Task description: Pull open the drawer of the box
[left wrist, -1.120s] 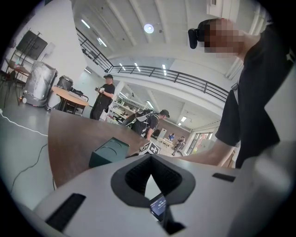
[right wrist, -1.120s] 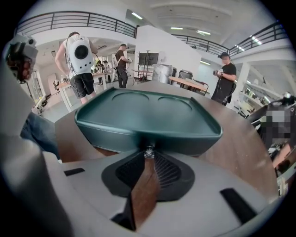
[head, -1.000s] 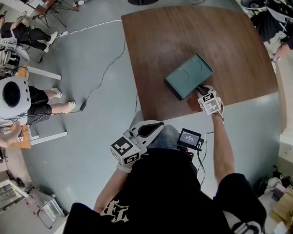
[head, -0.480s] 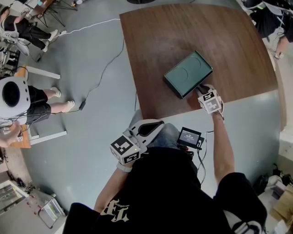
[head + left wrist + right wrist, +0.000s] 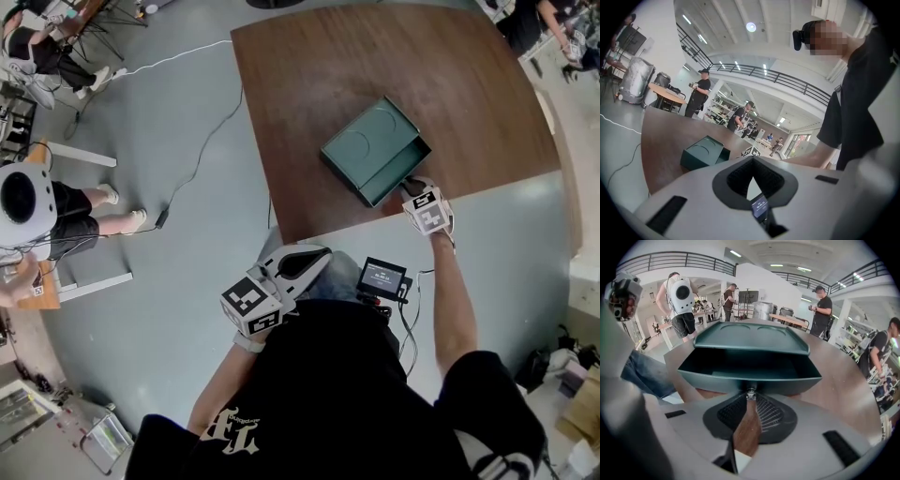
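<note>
A dark green box (image 5: 361, 142) lies on the brown table (image 5: 309, 75) near its front edge. Its drawer (image 5: 401, 169) stands partly pulled out toward me, and its inside (image 5: 750, 363) looks empty. My right gripper (image 5: 411, 185) is shut on the small metal knob (image 5: 750, 393) at the middle of the drawer front. My left gripper (image 5: 317, 256) hangs off the table by my body, shut with nothing in it. From the left gripper view the box (image 5: 703, 152) lies ahead and to the left, well away from that gripper (image 5: 751, 162).
A small device with a lit screen (image 5: 386, 278) sits at my lap below the table edge. A cable (image 5: 202, 150) runs over the grey floor on the left. People stand around the room, one beside the table's left (image 5: 56, 202).
The drawer has slid out of the box toward me as my right gripper drew back with the knob. The left gripper has hardly shifted.
</note>
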Demonstrator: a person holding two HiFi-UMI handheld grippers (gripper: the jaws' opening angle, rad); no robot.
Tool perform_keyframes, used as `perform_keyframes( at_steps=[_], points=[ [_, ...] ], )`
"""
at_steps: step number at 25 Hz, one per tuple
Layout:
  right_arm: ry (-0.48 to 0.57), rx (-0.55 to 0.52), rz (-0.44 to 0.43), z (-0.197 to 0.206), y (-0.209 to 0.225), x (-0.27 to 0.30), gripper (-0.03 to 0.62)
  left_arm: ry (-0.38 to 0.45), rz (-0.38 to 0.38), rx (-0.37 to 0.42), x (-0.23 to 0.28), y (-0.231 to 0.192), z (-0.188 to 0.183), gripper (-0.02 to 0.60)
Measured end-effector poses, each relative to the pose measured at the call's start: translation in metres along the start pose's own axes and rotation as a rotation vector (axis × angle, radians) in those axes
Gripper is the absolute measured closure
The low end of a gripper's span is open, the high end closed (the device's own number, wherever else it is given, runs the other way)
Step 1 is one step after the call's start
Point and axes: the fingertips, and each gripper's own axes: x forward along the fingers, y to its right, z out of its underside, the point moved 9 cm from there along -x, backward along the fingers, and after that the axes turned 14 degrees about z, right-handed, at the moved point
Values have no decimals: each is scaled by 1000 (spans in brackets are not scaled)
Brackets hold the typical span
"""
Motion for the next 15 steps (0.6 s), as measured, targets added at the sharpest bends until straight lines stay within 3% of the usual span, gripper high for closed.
perform_keyframes(
  at_steps=[15],
  points=[
    [-36, 3, 14, 31, 8, -24, 543, -68, 58, 14, 27, 35, -29, 577]
  ],
)
